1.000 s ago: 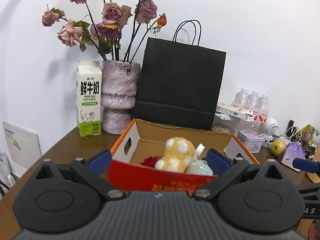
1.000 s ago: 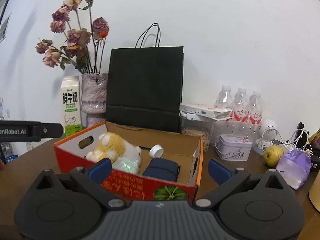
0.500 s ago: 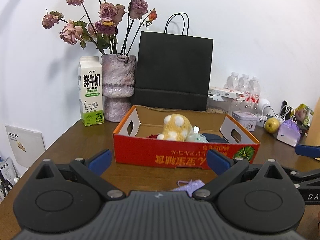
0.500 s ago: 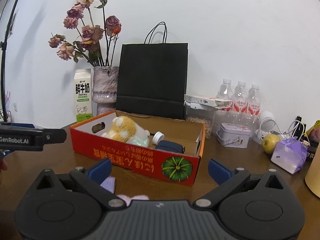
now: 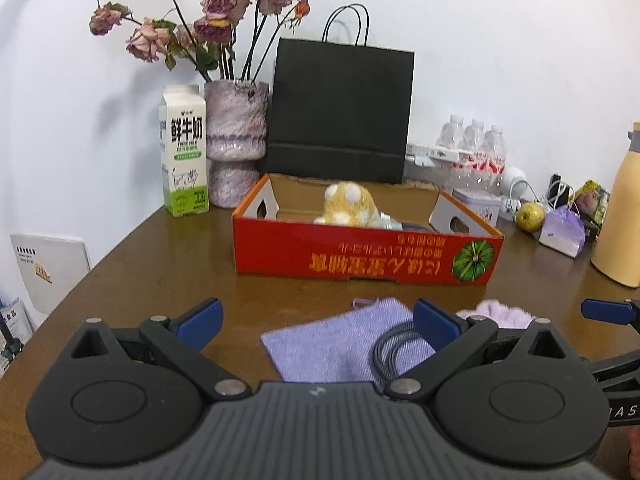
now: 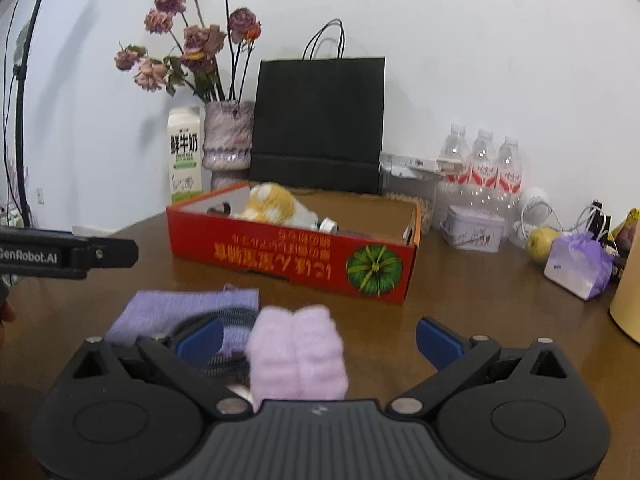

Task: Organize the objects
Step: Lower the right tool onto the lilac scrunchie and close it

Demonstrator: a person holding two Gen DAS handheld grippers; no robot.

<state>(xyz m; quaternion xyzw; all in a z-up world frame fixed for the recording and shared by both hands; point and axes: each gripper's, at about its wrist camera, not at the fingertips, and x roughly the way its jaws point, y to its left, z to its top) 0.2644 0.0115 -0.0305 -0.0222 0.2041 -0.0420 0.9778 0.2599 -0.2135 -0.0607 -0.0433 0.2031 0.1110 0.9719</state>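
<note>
A red cardboard box stands mid-table and holds a yellow plush toy, a white-capped bottle and a dark item. In front of it lie a purple cloth with a coiled dark cable on it, and a fluffy lilac roll. My left gripper is open above the cloth. My right gripper is open, with the lilac roll lying between its fingers, untouched.
Behind the box stand a milk carton, a vase of dried roses, a black paper bag, water bottles and a tin. At the right are a pear, a purple pouch and a beige flask.
Both grippers have pulled back from the box toward the table's near edge. The cloth, cable and lilac roll have come into view beneath them.
</note>
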